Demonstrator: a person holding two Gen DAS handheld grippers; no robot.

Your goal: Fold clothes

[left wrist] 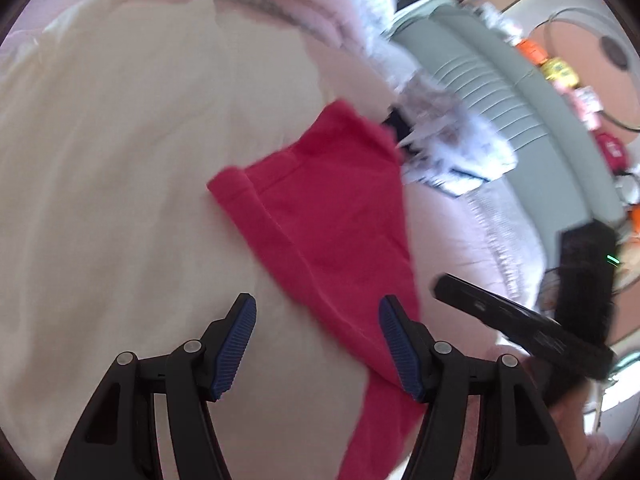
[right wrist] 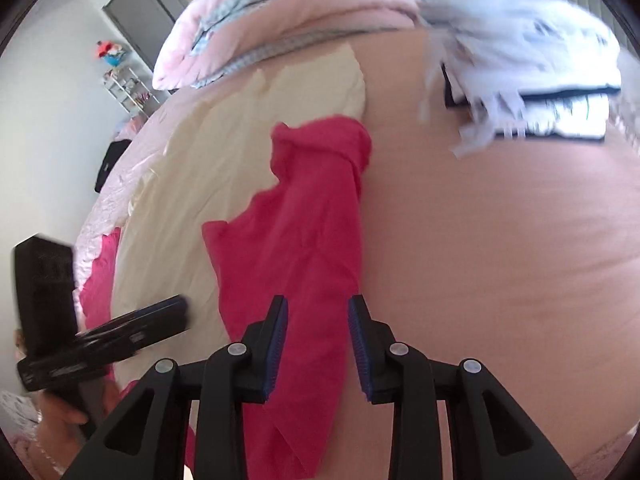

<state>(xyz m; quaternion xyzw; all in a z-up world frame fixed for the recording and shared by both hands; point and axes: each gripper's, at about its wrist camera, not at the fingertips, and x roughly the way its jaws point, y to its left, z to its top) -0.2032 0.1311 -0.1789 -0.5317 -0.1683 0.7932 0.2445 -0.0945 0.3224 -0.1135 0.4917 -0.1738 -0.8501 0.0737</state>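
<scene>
I have both tongs apart and gripping nothing: the left tongs (left wrist: 318, 346) stand wide over the cream sheet (left wrist: 120, 160), the right tongs (right wrist: 318, 346) narrower, straddling the red garment (right wrist: 304, 240) without pinching it. The garment lies on the bed, half on the cream sheet, half on the pink cover (right wrist: 500, 260). I judge the loose near end could bunch or slide if I grab one layer only. Its long axis runs from the right tongs away toward the pillows (right wrist: 280, 20), rumpled end farthest.
</scene>
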